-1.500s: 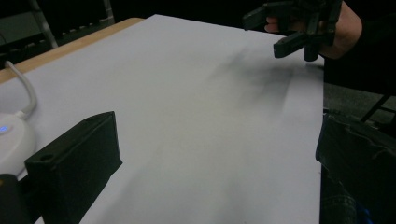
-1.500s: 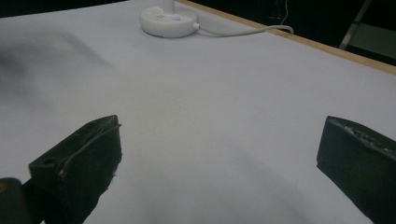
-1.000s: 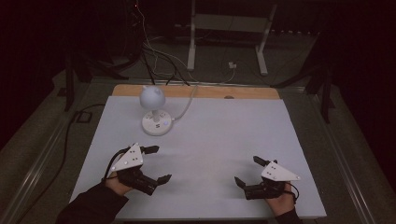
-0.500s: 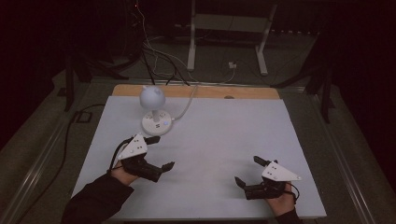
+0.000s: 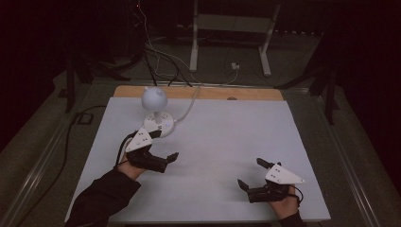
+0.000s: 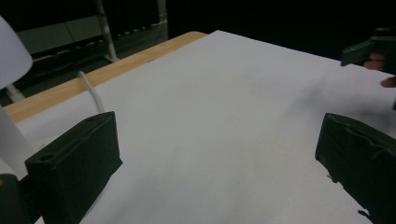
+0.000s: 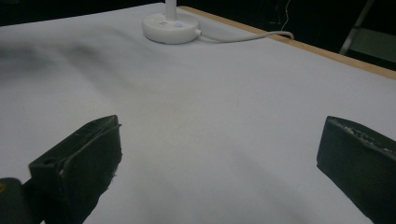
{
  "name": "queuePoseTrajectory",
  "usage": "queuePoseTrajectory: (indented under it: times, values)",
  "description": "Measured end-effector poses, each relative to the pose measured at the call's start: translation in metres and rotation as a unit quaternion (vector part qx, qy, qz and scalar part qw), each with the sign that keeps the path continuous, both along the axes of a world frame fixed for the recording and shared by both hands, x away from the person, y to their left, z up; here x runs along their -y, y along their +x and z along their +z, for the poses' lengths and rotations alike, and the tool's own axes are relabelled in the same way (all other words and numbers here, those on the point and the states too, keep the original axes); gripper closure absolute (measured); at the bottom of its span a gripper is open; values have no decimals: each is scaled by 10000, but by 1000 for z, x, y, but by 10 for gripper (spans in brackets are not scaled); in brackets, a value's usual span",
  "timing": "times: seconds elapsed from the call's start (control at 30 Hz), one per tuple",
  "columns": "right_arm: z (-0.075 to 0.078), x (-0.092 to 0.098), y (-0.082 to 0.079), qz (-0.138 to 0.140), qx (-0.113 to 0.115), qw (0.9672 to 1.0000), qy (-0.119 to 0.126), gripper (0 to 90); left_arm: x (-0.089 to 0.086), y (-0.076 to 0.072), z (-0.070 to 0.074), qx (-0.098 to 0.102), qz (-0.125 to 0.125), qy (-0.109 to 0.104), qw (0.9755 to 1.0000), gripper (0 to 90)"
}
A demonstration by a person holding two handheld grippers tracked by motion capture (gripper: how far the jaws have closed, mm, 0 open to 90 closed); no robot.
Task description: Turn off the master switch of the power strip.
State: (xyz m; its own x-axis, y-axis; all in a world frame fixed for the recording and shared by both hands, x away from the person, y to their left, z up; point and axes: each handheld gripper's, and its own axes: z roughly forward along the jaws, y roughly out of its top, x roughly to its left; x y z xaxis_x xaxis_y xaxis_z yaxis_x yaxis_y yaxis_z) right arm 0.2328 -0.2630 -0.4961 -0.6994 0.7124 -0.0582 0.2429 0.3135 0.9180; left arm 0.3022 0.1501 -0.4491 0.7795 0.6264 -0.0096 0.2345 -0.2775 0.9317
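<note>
Left gripper advanced toward lamp; both grippers' jaws spread, bare table between.

the high view looks forward and down from above the person's side, taking in the whole white tabletop, the floor beyond it and both forearms at the bottom edge. the left gripper view sits low, close over the tabletop, facing across it between its own two black fingers. the right gripper view, equally low and close, faces toward the far wooden edge. all three views share the small white desk lamp and its white cord.
</note>
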Motion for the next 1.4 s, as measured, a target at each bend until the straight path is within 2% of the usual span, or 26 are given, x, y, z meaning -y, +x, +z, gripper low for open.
queuePoseTrajectory:
  times: [0.1,0.2,0.47,0.67,0.77,0.9,0.97,1.07,1.3,1.4]
  values:
    - [0,1,0,-10,-12,10000,14,0,0,5,0,-8,94,-60,9999,8]
    - [0,1,0,-26,-8,10000,29,0,1,10,0,16,195,-11,9998,8]
    - [0,1,0,-14,-6,10000,1,0,3,24,-2,18,494,-68,9988,8]
    - [-1,1,0,-18,-12,10000,-2,0,9,35,-6,29,638,62,9979,8]
    - [0,0,0,-5,-4,10000,-6,0,12,39,-10,-6,658,264,9975,8]
    - [-1,0,0,7,-17,10000,-6,0,14,46,-13,-34,808,331,9962,24]
    - [-1,0,0,6,-22,10000,19,0,13,49,-14,-94,786,270,9965,40]
    - [-1,0,0,3,-33,10000,35,0,15,54,-16,-110,955,235,9951,64]
    - [-1,1,0,-10,-60,9999,87,0,19,66,-23,-186,1218,431,9914,90]
    - [-1,1,1,-18,-70,9999,120,0,20,69,-26,-114,1284,480,9905,166]
